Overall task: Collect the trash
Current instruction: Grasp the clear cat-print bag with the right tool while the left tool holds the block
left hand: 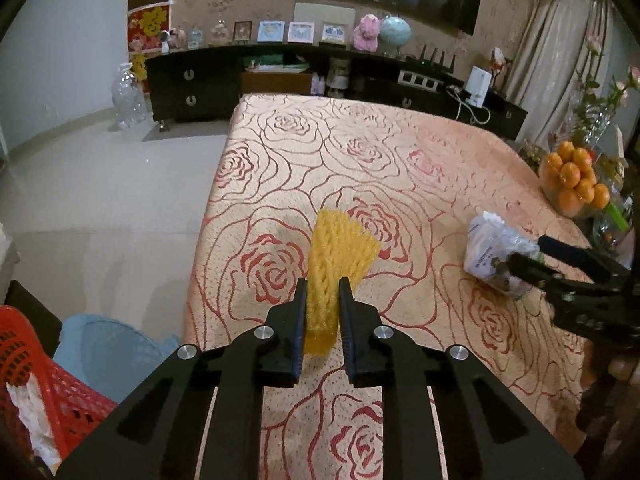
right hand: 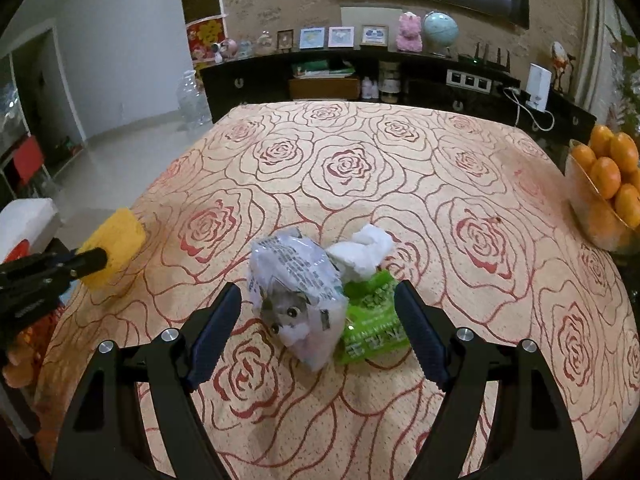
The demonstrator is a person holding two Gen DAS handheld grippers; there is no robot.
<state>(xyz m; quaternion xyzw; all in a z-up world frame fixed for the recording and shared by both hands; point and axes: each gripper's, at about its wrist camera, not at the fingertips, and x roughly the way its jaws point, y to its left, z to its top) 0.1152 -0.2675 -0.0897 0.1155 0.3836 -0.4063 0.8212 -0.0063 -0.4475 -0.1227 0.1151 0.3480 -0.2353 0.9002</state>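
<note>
Yellow foam fruit net (left hand: 329,276) sits clamped in the left hand-held gripper (left hand: 323,292) above the desk (left hand: 400,152), while the right hand-held gripper (right hand: 318,320), jaws apart, straddles crumpled wrappers (right hand: 298,300).

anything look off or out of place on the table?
Only litter on the tablecloth: a crumpled clear wrapper, a green packet and a white tissue wad piled between the open right tool. The left tool pinches the yellow foam net. Nothing spilled.
</note>
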